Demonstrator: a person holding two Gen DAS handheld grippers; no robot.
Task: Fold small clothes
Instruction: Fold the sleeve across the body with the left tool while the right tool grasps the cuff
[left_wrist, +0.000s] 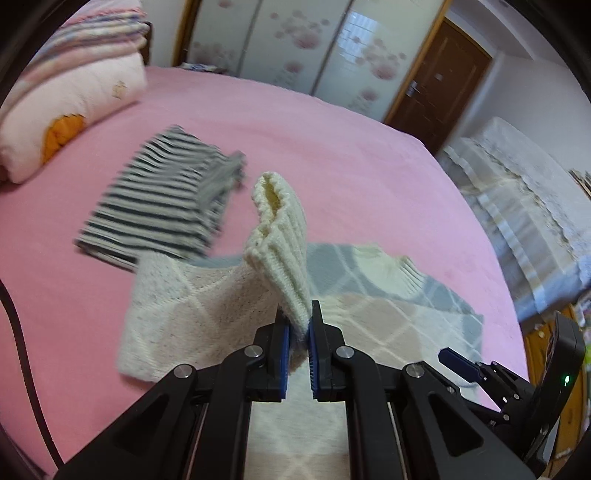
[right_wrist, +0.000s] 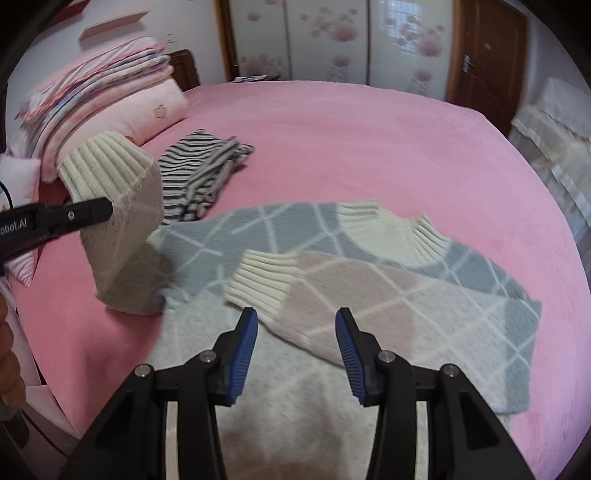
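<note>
A cream, grey and beige knit sweater (right_wrist: 424, 295) lies flat on the pink bed (right_wrist: 369, 147). My left gripper (left_wrist: 298, 325) is shut on the ribbed cuff end of one sleeve (left_wrist: 280, 236) and holds it up off the bed. From the right wrist view that raised sleeve (right_wrist: 110, 170) hangs at the left, with the left gripper (right_wrist: 109, 207) pinching it. The other sleeve (right_wrist: 266, 280) lies folded across the sweater's chest. My right gripper (right_wrist: 295, 321) hovers open just over that sleeve with nothing between its pads.
A folded black-and-white striped garment (left_wrist: 159, 199) (right_wrist: 199, 173) lies beyond the sweater. Stacked pink bedding and a pillow (right_wrist: 110, 96) fill the far left. A flowered wardrobe (right_wrist: 332, 44), a brown door (right_wrist: 487, 55) and lace-covered furniture (left_wrist: 517, 206) line the back and right.
</note>
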